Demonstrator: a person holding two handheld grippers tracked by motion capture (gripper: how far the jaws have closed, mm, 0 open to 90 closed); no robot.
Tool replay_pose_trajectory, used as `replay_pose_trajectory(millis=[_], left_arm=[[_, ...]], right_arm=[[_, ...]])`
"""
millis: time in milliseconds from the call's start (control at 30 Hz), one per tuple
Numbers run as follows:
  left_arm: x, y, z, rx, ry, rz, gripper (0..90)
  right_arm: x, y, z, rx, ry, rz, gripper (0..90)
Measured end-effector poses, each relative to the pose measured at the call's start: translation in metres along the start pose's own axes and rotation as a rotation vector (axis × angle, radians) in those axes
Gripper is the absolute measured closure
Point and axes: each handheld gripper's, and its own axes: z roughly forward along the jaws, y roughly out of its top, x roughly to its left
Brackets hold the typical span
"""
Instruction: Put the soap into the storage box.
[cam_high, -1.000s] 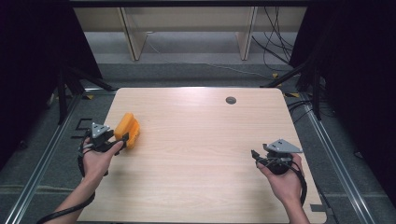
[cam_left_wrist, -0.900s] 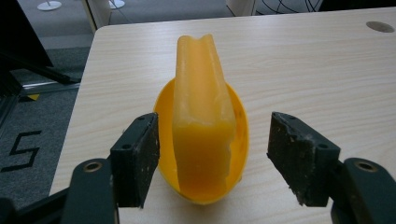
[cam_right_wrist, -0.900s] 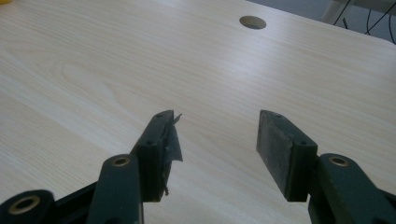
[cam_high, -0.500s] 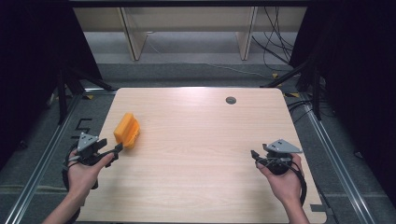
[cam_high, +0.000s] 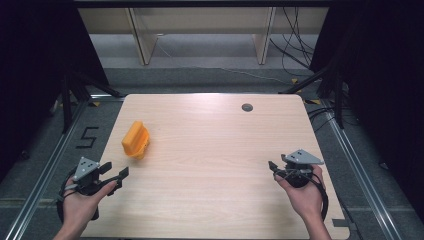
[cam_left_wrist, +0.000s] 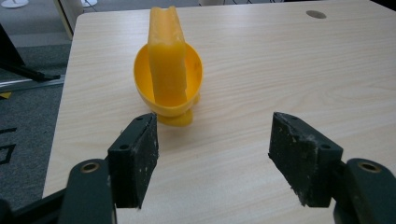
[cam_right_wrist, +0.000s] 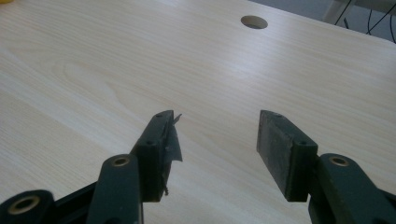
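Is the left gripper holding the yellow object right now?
No, the left gripper is open with nothing between its jaws; the yellow object stands apart beyond them.

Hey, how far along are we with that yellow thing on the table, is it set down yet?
Done: the yellow object stands on the table near its left edge, free of both tongs. In hand: nothing; the left tongs are open, just short of it, jaws having just widened with nothing between them. The right tongs are open over bare wood. Left: seemingly nothing, unless another pick follows.
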Motion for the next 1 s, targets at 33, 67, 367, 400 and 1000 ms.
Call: replay_pose_trajectory(millis=[33, 67, 367, 400, 1000], left_arm=[[-0.001, -0.002, -0.001, 0.0, -0.007, 0.001, 32.3], [-0.001, -0.004, -0.002, 0.004, -0.015, -0.003, 32.3], [-0.001, -0.019, -0.007, 0.043, -0.042, 0.004, 32.2], [0.0, -0.02, -0.005, 0.044, -0.058, 0.0, 32.2], [0.008, -0.019, 0.009, 0.044, -0.078, -0.028, 34.1]], right_arm=[[0.0, 0.0, 0.0, 0.0, 0.0, 0.0, 47.4], [0.0, 0.0, 0.0, -0.002, -0.001, -0.003, 47.4], [0.001, 0.0, 0.001, -0.006, 0.001, -0.011, 47.4], [0.001, 0.0, 0.001, 0.0, 0.007, -0.006, 47.4], [-0.001, 0.001, 0.003, -0.044, -0.019, -0.032, 47.6]])
